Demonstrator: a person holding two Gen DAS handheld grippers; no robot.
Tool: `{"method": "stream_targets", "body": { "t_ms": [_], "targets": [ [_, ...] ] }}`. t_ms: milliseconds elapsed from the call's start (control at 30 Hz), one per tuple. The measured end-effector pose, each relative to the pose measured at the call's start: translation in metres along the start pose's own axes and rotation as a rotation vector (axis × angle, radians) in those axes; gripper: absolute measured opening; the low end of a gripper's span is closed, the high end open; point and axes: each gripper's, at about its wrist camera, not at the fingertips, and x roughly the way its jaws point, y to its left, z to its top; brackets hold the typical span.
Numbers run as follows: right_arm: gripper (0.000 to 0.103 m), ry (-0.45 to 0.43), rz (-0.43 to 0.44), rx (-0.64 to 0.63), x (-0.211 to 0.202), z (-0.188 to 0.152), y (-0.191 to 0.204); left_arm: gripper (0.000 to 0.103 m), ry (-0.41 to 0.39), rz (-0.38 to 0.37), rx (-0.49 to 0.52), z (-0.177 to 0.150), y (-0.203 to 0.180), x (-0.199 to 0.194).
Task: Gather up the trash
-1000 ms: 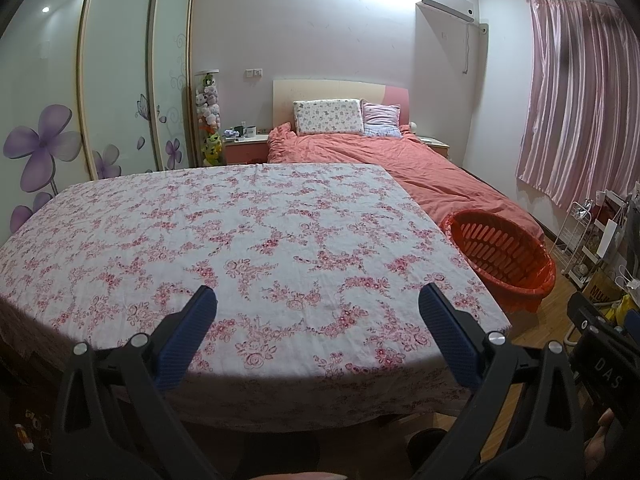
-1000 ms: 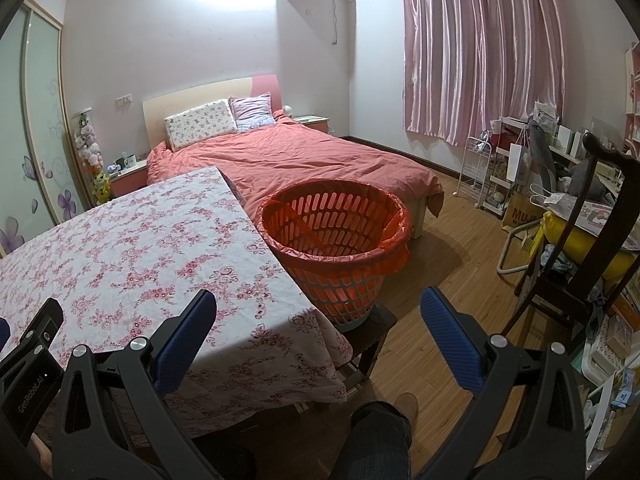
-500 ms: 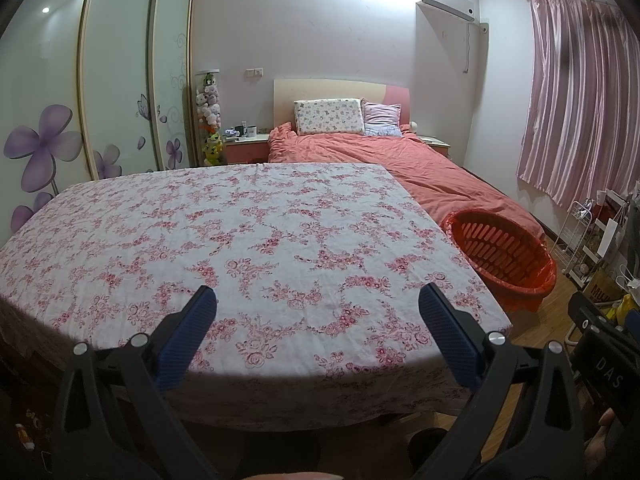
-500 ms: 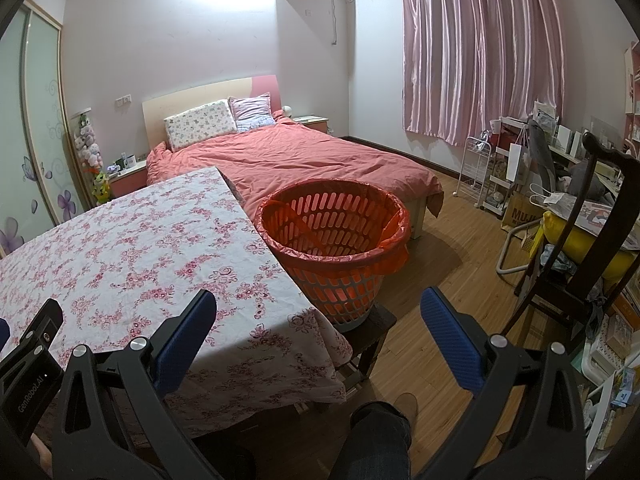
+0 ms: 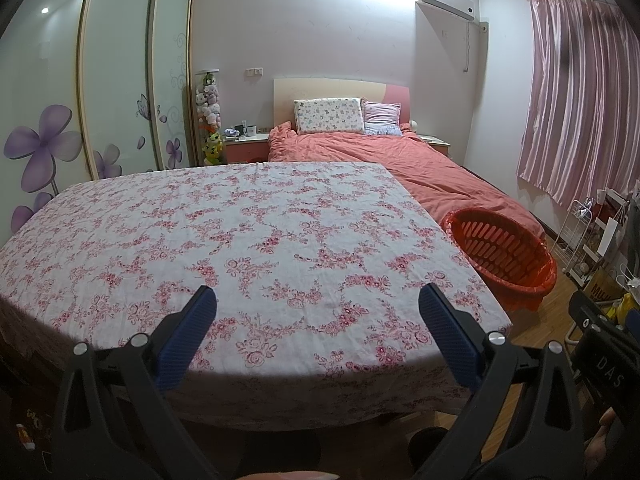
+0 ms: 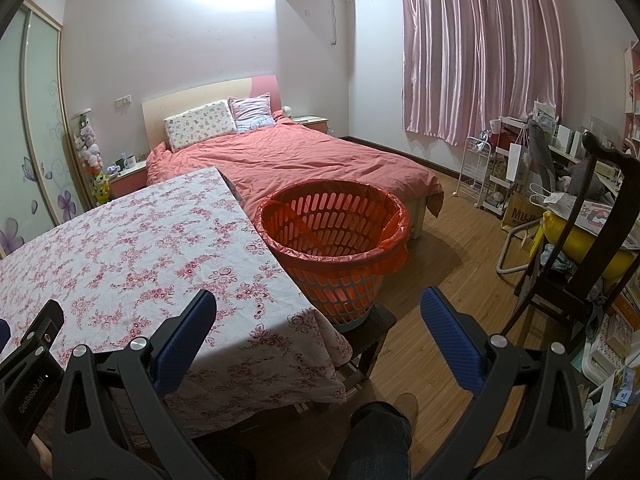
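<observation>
Left gripper point(image 5: 318, 310) spread wide over floral table point(image 5: 240, 240), right gripper point(image 6: 318, 312) spread wide, empty, near red basket point(image 6: 334, 240)

From my left view the basket point(image 5: 502, 256) shows only its rim and inside; the table point(image 5: 240, 240) hides its near wall and base. My right gripper point(image 5: 600, 356) is cut off at the frame's edge there. From my right view, the stool point(image 6: 374, 326) under the basket is mostly hidden. The nightstand point(image 6: 128, 174) items are too small to tell.
</observation>
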Motion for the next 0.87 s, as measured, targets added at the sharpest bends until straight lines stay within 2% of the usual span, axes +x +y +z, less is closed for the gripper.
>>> {"method": "stream_targets", "body": {
  "t_ms": [867],
  "targets": [
    [0.101, -0.001, 0.000, 0.000, -0.0002, -0.0004, 0.0007, 0.099, 0.005, 0.005, 0.001, -0.0043, 0.0026, -0.0004]
  ]
}}
